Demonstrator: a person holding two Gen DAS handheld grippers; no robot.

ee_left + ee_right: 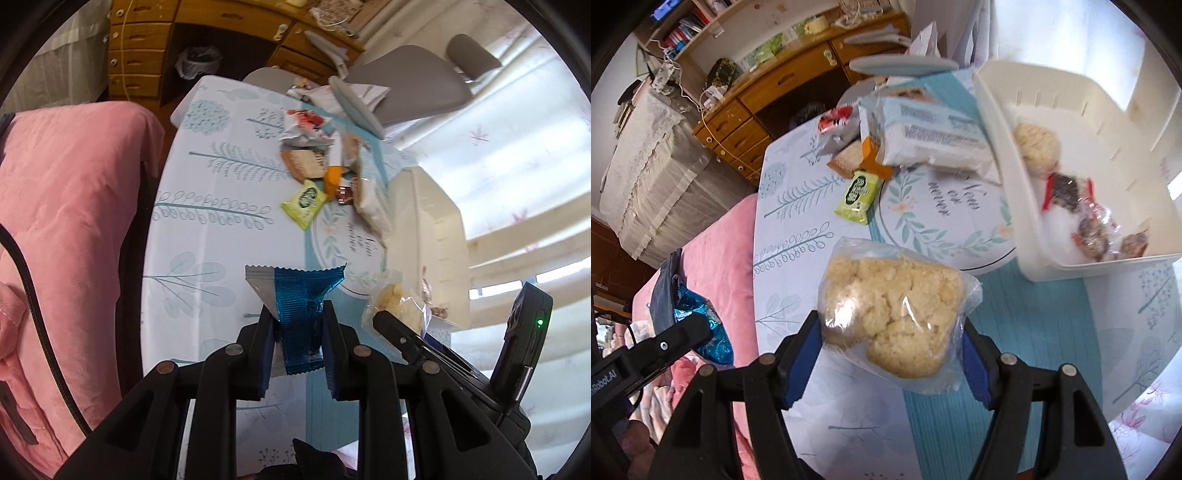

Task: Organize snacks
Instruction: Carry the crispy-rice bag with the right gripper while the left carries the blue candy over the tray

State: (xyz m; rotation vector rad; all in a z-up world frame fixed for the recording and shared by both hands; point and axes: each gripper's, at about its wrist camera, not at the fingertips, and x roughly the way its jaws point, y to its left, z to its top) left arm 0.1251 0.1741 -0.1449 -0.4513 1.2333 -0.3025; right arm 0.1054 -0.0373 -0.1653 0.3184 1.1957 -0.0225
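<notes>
One leaf-print tablecloth (221, 221), wooden drawers (136, 48)

A lived-in room of a home. Beyond the left claw (298, 325) stands a wooden desk with drawers (136, 55) and a grey chair (410, 81); the bench (207, 206) under it wears a leaf-printed cloth. Left of that claw lies a pink quilt (74, 206), right of it floral curtains (517, 122). Far beyond the right claw (892, 354), bookshelves (687, 29).

Beside one cream bin (997, 155): two bagged crumbly cakes (892, 314), one blue foil packet (299, 314), one green packet (857, 195), two grippers (890, 354).
</notes>
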